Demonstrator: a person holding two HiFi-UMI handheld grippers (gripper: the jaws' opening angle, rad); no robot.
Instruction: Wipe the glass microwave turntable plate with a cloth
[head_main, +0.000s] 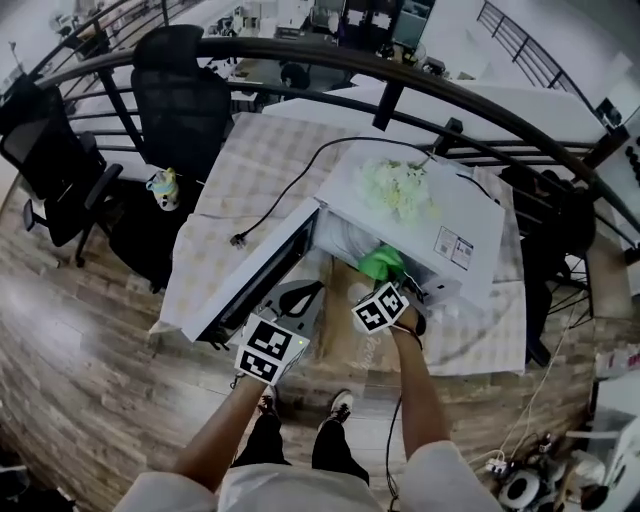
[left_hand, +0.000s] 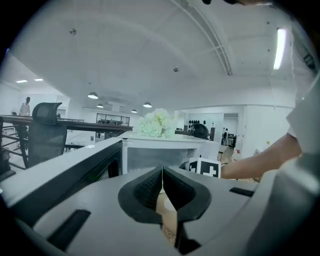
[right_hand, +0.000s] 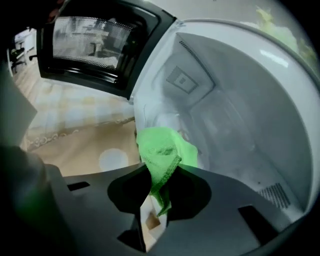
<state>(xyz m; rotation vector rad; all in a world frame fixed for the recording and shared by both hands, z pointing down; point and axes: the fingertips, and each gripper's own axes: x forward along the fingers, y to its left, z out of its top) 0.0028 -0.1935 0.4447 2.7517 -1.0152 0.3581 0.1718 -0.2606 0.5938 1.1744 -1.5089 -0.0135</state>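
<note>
Two grippers in use. Right gripper (right_hand: 159, 180): jaws clamped on a green cloth (right_hand: 160, 150), bunched at the mouth of the open microwave (head_main: 440, 215). Left gripper (left_hand: 162, 182): jaws pressed together, nothing between them, held near the swung-out door (head_main: 260, 285). Glass plate not made out in the cavity; presumably on its floor. Judgement: wiping barely begun, if at all; the whole plate is left. Counter (head_main: 250, 170) has a checked cover. White flowers (head_main: 397, 185) sit on the microwave. Wood floor (head_main: 80, 350), black chair (head_main: 180, 90) at far left.
</note>
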